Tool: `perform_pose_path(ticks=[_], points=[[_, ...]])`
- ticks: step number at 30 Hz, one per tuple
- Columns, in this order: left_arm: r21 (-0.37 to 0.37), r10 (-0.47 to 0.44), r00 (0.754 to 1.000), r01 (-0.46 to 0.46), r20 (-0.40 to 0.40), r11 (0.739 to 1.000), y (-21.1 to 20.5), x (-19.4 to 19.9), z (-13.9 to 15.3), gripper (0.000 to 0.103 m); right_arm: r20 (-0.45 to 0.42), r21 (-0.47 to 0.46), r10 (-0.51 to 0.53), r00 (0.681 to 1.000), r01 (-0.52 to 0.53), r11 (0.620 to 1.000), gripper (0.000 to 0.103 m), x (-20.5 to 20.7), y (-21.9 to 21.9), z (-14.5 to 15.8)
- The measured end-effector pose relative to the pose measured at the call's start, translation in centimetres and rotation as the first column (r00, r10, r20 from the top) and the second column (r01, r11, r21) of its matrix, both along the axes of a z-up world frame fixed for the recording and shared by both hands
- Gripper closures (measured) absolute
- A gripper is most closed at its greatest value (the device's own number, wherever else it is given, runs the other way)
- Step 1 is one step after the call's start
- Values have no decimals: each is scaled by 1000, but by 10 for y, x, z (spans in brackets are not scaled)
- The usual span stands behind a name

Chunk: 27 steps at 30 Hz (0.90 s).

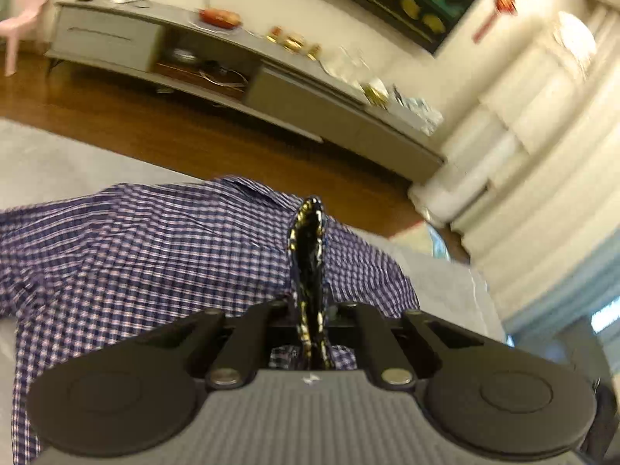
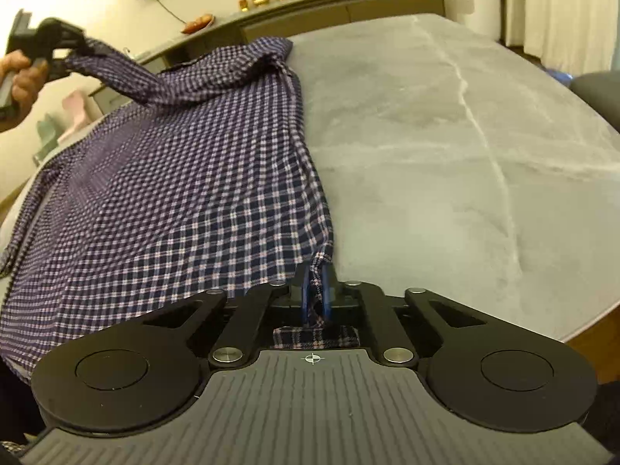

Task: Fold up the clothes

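A purple and white checked shirt (image 2: 186, 178) lies spread on the grey marble table (image 2: 445, 135). My right gripper (image 2: 316, 271) is shut on the shirt's near corner at the table's front. My left gripper (image 1: 308, 209) is shut on the shirt (image 1: 155, 244), with cloth pinched between its fingers. In the right wrist view the left gripper (image 2: 73, 44) holds the shirt's far corner lifted above the table, a hand around its handle.
A long grey sideboard (image 1: 240, 77) with small items on it stands against the far wall across a wooden floor (image 1: 193, 135). A pink chair (image 1: 27, 15) is at far left. White curtains (image 1: 542, 135) hang at right. A dark chair back (image 2: 600, 89) sits past the table's right edge.
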<state>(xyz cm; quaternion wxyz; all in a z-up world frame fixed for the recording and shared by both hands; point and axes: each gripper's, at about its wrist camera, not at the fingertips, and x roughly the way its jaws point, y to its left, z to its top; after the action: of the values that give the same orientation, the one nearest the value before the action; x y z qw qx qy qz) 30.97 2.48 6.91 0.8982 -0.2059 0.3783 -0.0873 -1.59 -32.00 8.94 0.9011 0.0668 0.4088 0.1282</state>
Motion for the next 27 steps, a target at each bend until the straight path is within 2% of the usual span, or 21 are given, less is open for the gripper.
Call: perform_pose_path(ticks=[2,4,7,9,10,12,15,16,19,23,26,27], points=[[34,-38,999,37,19,999,-16,14,12,97,22,-11,-4,1000,4,1000,103,-2,0,4],[21,-45,996,43,78,999,-26,10,37,97,51,-18,5,999,-4,1000,103,-7,-2,9],[-150,50,971,-15,234,989,2,-11,82,97,104,-30,42,994,-39,999,103,-16,3,15],[-268,150,941,-67,304,961,37,-22,101,97,139,-40,66,988,-61,997,103,-21,9,20],[-268,195,934,-114,298,956,50,-23,106,97,145,-36,73,987,-68,997,103,-23,9,21],[-173,220,946,-182,238,968,60,-20,105,97,156,-28,85,984,-82,996,103,-25,9,23],[-62,185,966,-176,180,982,60,-22,95,97,141,-22,93,986,-91,996,103,-22,8,22],[-48,172,970,-167,171,985,59,-24,93,97,141,-26,103,985,-100,995,103,-23,10,23],[-35,147,977,-144,155,989,46,-18,87,97,155,-56,134,979,-127,990,103,-27,18,26],[-22,124,968,-122,216,992,39,2,109,97,195,-103,186,963,-168,980,103,-36,24,30],[-87,172,934,-152,312,985,55,5,133,97,245,-126,250,937,-225,966,103,-46,34,34],[-81,191,930,-174,315,981,60,5,139,97,266,-130,286,921,-260,957,103,-51,40,36]])
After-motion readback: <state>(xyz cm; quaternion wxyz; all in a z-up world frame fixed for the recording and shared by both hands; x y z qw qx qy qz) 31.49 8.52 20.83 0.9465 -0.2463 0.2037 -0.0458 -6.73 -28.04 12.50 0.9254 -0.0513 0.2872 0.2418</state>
